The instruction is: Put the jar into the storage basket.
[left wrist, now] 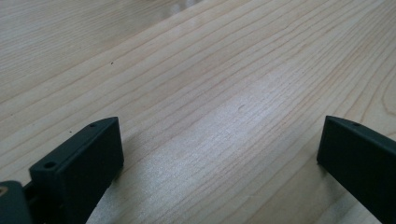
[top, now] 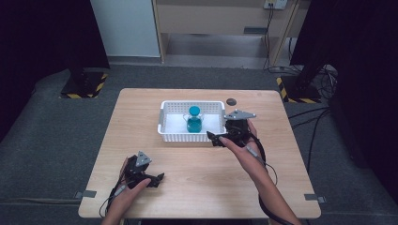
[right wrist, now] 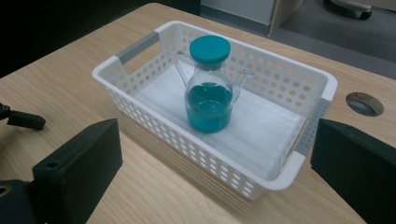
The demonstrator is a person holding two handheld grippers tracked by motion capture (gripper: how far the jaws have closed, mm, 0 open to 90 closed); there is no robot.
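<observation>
The worktop (top: 187, 187) is pale wood with fine straight grain lines. The basket (right wrist: 154, 121) is white, its walls dotted with rows of round holes, with grey handle bars. The jug (right wrist: 209, 100) is clear glass holding teal liquid, under a teal lid (right wrist: 210, 47). Each tool (top: 145, 176) (top: 225, 137) is black with a grey plate.

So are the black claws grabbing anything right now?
No, nothing is held. The left gripper is open over bare table. The right gripper is open beside the white basket, apart from the teal bottle.
</observation>
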